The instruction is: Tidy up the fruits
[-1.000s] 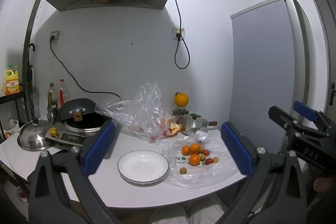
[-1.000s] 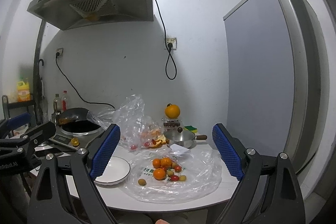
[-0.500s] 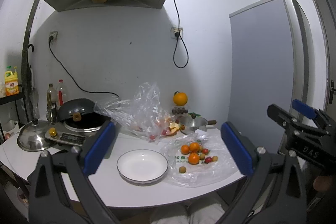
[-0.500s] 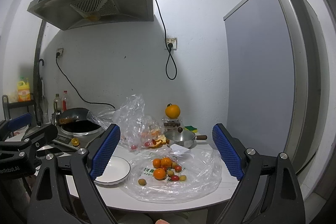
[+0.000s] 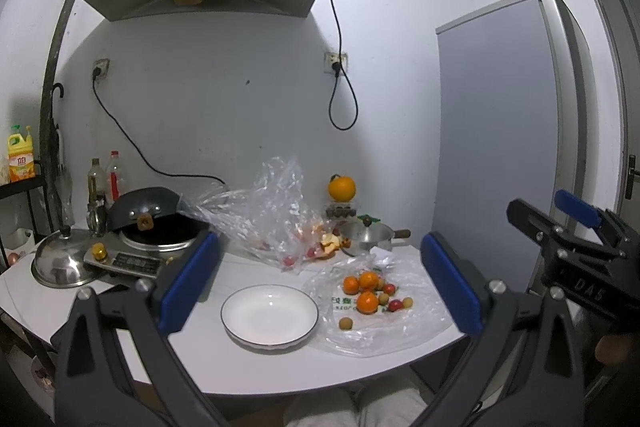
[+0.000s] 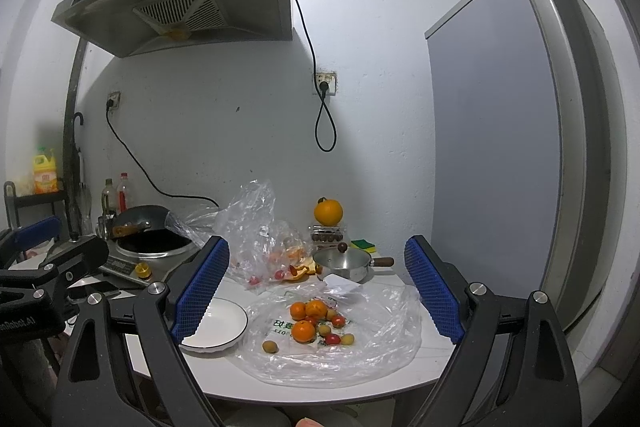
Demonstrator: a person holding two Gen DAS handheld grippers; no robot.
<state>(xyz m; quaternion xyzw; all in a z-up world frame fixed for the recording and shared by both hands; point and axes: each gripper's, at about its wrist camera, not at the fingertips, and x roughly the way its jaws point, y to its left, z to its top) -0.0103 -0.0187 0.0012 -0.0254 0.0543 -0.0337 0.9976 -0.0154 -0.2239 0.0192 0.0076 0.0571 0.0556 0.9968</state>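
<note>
Both jaws stand wide open, holding nothing: left gripper (image 5: 320,287), right gripper (image 6: 320,291). Ahead, between the right jaws, fruits (image 6: 314,321) lie on a plastic bag (image 6: 360,359), beside a plate (image 6: 218,325). Round fruit may roll off; the bag may snag. Barely anything has shifted since earlier.

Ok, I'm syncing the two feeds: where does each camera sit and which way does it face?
Left wrist: on the left tongs, facing the plate; the right tongs show at right, knees below.
Right wrist: on the right tongs, facing the fruit; the left tongs show at left.
Shared: plate, fruit, table.
</note>
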